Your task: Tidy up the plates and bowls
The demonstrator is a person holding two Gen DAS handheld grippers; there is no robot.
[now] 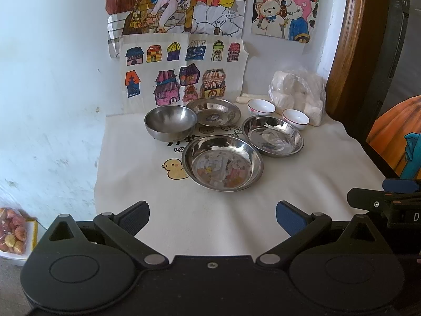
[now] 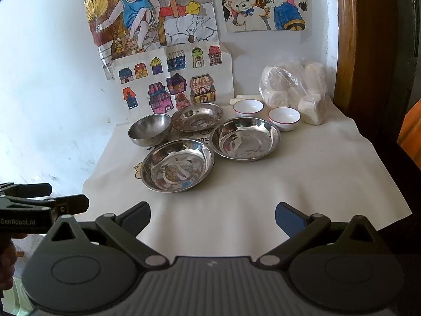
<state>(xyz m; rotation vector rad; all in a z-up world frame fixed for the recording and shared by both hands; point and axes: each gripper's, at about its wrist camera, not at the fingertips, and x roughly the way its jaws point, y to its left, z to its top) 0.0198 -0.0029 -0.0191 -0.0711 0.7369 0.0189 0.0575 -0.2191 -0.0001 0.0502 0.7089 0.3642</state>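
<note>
Nothing grasped yet; all dishes sit loose on the table (image 2: 329, 184), which is covered by a wrinkled off-white cloth (image 1: 210, 210).

Risks, as a judgement:
- The shiny shallow stainless-steel plate nearest the front edge (image 1: 223, 163) has a thin, sloped, slick rim, so a two-finger pinch could slip or tip it. Its rim sits just beside the deep round stainless-steel bowl (image 1: 170, 122) toward the back-left and the second shallow steel plate (image 1: 273, 135) toward the right, so lifting one may knock a neighbour.
- The third shallow steel plate (image 1: 214, 112) is at the back edge by the wall. Reaching it means passing over the front dishes, so a collision is likely.
- Two small white ceramic bowls with a red rim line, one (image 1: 261, 106) at the back and one (image 1: 295, 118) just in front-right of it, sit near the back-right corner. They are breakable and close to the clear plastic bag of white lumps (image 1: 297, 92), so a gripper finger may snag the bag.
- The loose cloth could bunch or drag if a plate is slid instead of lifted. It overhangs the table edges, so a pull may shift everything.

Grippers: the left gripper (image 1: 212, 217) is wide apart, holding nothing and touching nothing, above the cloth at the front edge. The right gripper (image 2: 212, 217) is also spread wide and empty, over the front edge, well apart from the dishes. In the right wrist view the left gripper shows at the left margin, beside the table's front-left corner.
</note>
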